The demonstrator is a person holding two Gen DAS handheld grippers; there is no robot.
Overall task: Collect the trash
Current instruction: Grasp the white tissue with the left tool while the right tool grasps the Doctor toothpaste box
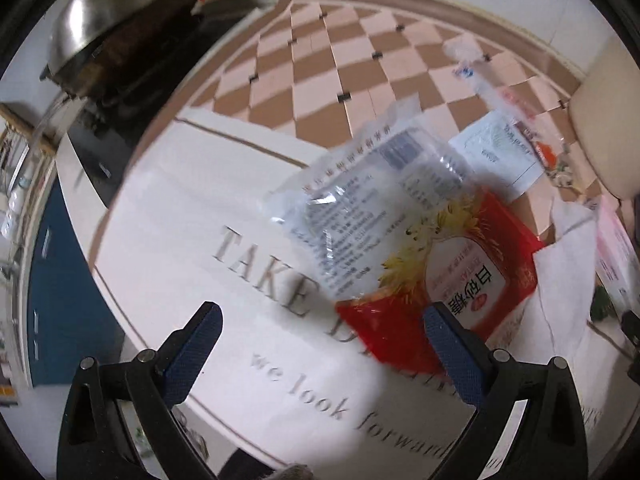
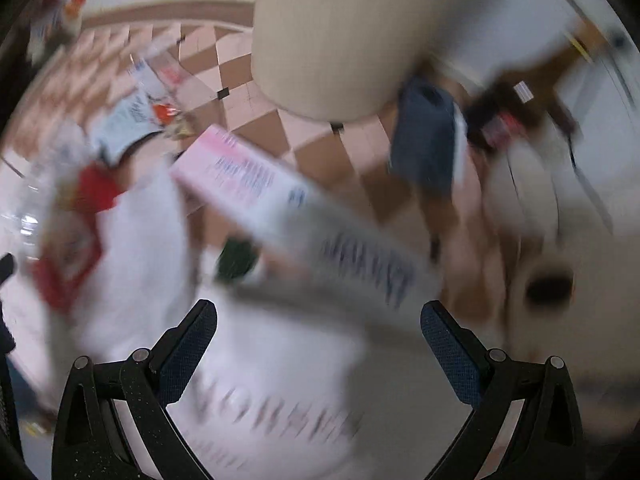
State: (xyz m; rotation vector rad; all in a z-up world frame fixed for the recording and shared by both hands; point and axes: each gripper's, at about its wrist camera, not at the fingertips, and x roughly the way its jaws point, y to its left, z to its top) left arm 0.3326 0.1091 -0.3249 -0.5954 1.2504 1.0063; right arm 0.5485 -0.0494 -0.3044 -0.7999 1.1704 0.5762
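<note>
Two readable words, "TAKE" and "look", on white table (image 1: 168, 208).

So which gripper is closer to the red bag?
Left. The left gripper is open right at the red bag, one finger over its edge. The right gripper sees it off to its side.

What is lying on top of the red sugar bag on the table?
A clear printed plastic bag overlaps the far end of the red sugar bag. The covered part of the red bag cannot be seen clearly.
</note>
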